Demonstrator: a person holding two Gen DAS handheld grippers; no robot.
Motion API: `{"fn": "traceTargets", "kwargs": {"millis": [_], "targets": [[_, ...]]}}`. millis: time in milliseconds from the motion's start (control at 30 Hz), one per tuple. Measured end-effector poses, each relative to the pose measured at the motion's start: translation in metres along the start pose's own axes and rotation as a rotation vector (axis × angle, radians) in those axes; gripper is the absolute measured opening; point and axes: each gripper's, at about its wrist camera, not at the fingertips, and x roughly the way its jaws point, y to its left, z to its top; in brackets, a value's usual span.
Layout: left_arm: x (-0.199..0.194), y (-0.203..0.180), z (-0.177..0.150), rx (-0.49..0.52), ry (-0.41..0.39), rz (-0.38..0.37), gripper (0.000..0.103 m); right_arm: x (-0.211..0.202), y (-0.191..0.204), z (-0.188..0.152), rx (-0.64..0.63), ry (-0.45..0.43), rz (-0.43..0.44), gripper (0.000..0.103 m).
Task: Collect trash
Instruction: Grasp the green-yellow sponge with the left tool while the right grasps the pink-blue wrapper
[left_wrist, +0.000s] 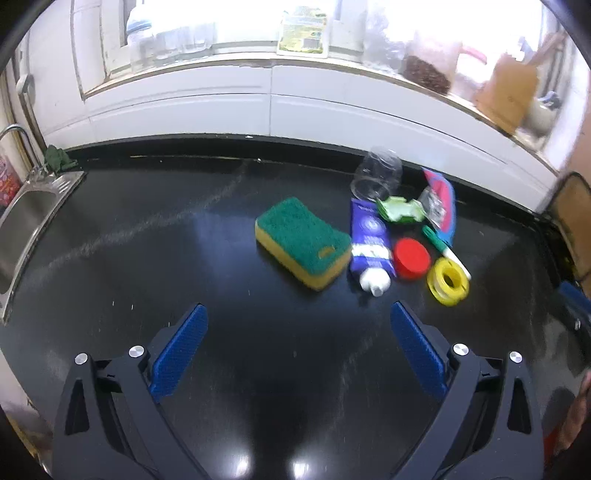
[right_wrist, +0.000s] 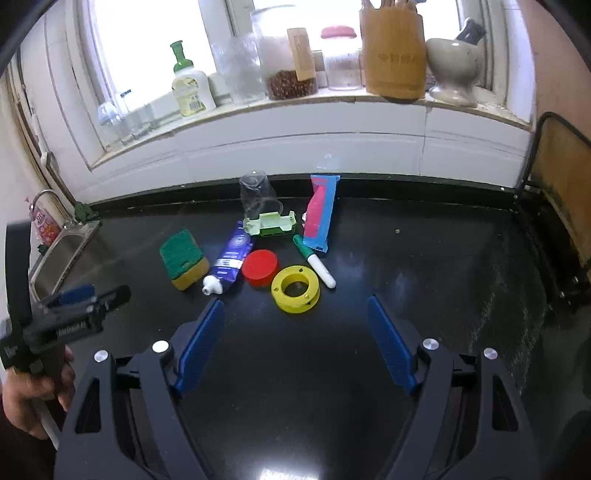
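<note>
On the black counter (right_wrist: 424, 266) lies a cluster: a green-yellow sponge (right_wrist: 183, 259) (left_wrist: 303, 242), a blue tube (right_wrist: 231, 258) (left_wrist: 370, 247), a red lid (right_wrist: 260, 267) (left_wrist: 412, 257), a yellow ring spool (right_wrist: 295, 284) (left_wrist: 448, 281), a green-white marker (right_wrist: 314, 260) (left_wrist: 445, 251), a pink-blue wrapper (right_wrist: 320, 213) (left_wrist: 441, 201), a green crumpled carton (right_wrist: 270, 223) (left_wrist: 398, 210) and a clear plastic cup (right_wrist: 257, 197) (left_wrist: 376, 175). My right gripper (right_wrist: 297, 306) is open, just short of the spool. My left gripper (left_wrist: 299, 314) is open, short of the sponge; it also shows in the right wrist view (right_wrist: 79, 295).
A steel sink (left_wrist: 26, 218) with a tap is at the counter's left end. The windowsill (right_wrist: 295, 99) carries a soap bottle (right_wrist: 190, 86), jars, a wooden utensil holder (right_wrist: 393, 51) and a mortar. A wooden board in a rack (right_wrist: 565, 177) stands at the right edge.
</note>
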Motion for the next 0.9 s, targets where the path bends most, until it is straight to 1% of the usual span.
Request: {"fn": "traceTargets", "kwargs": {"millis": [100, 300, 400, 467, 500, 600, 667, 700, 733, 767, 800, 833, 867, 900], "targets": [[0.021, 0.001, 0.013, -0.014, 0.021, 0.026, 0.096, 0.024, 0.005, 0.014, -0.006, 0.021, -0.014, 0.077], [0.086, 0.007, 0.045, -0.088, 0.106, 0.051, 0.096, 0.097, -0.013, 0.053, 0.019, 0.081, -0.054, 0.077], [0.112, 0.008, 0.054, -0.11, 0.145, 0.066, 0.096, 0.132, -0.024, 0.07, 0.051, 0.111, -0.074, 0.077], [0.128, 0.009, 0.055, -0.13, 0.181, 0.042, 0.096, 0.157, -0.028, 0.081, 0.067, 0.139, -0.079, 0.077], [0.136, 0.009, 0.054, -0.135, 0.2, 0.062, 0.096, 0.164, -0.029, 0.084, 0.066, 0.144, -0.091, 0.077], [0.149, 0.005, 0.048, -0.11, 0.205, 0.07, 0.096, 0.193, -0.03, 0.095, 0.053, 0.177, -0.121, 0.075], [0.151, 0.002, 0.044, -0.091, 0.179, 0.072, 0.096, 0.206, -0.033, 0.096, 0.06, 0.198, -0.127, 0.072], [0.151, 0.001, 0.043, -0.081, 0.174, 0.073, 0.094, 0.209, -0.034, 0.096, 0.066, 0.205, -0.128, 0.066], [0.15, -0.001, 0.043, -0.068, 0.167, 0.072, 0.092, 0.215, -0.036, 0.094, 0.07, 0.221, -0.132, 0.063], [0.15, -0.003, 0.042, -0.052, 0.158, 0.073, 0.082, 0.218, -0.037, 0.093, 0.07, 0.23, -0.135, 0.052], [0.146, -0.007, 0.041, -0.026, 0.145, 0.071, 0.065, 0.219, -0.036, 0.092, 0.059, 0.219, -0.149, 0.042], [0.144, -0.01, 0.04, -0.005, 0.136, 0.072, 0.053, 0.219, -0.034, 0.091, 0.043, 0.217, -0.151, 0.032], [0.144, -0.013, 0.04, 0.007, 0.136, 0.069, 0.045, 0.218, -0.033, 0.091, 0.035, 0.218, -0.149, 0.02], [0.143, -0.013, 0.039, 0.009, 0.14, 0.049, 0.04, 0.216, -0.032, 0.09, 0.033, 0.219, -0.144, 0.009]]}}
